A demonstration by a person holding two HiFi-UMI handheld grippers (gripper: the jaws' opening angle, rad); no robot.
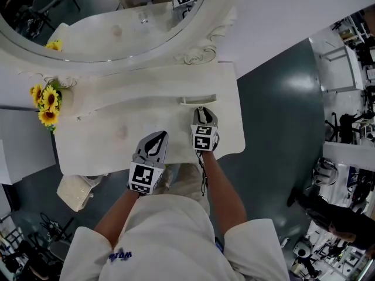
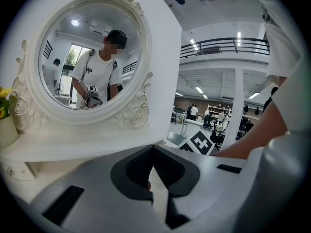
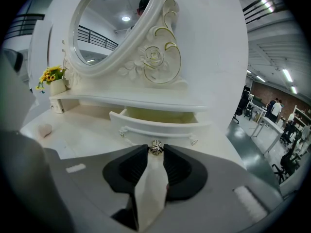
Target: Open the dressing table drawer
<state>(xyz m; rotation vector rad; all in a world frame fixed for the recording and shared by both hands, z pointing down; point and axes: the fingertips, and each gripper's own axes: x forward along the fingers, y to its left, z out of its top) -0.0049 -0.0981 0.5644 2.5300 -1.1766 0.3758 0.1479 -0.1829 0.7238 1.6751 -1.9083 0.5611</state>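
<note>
You're clamping the right tool (image 1: 201,111) on the small metal knob (image 3: 155,148) at the middle of the drawer (image 3: 158,126) front, with the jaw tips pinching it from both sides. The drawer is sitting part-way out from under the raised shelf (image 3: 141,102) with its pale inside showing, on the right half of the surface (image 1: 99,148). You're holding the left tool (image 2: 153,147) closed, tips meeting, nothing in it. It's hanging over the surface's front edge, just left of your right hand and apart from the drawer.

Edges:
- The drawer front is facing the surface's front edge, and a bare strip of top is lying between them under your right tool.
- The surface's right edge is running near the drawer's right end. Past it the dark floor (image 1: 281,133) is lying open.
- You're standing at the front edge, behind both tools.

Around:
- The oval mirror (image 1: 105,22), in a carved frame, is rising behind the shelf.
- Sunflowers (image 1: 47,101) in a white vase (image 3: 58,87) are sitting at the far left, well apart from the drawer.
- A small pale lump (image 3: 45,130) is lying on the left part of the top, also well apart.
- A cream padded thing (image 1: 75,192) is sitting on the floor by the left front corner.
- Benches and gear (image 1: 343,57) are crowding the room's right side, well apart from the surface.
</note>
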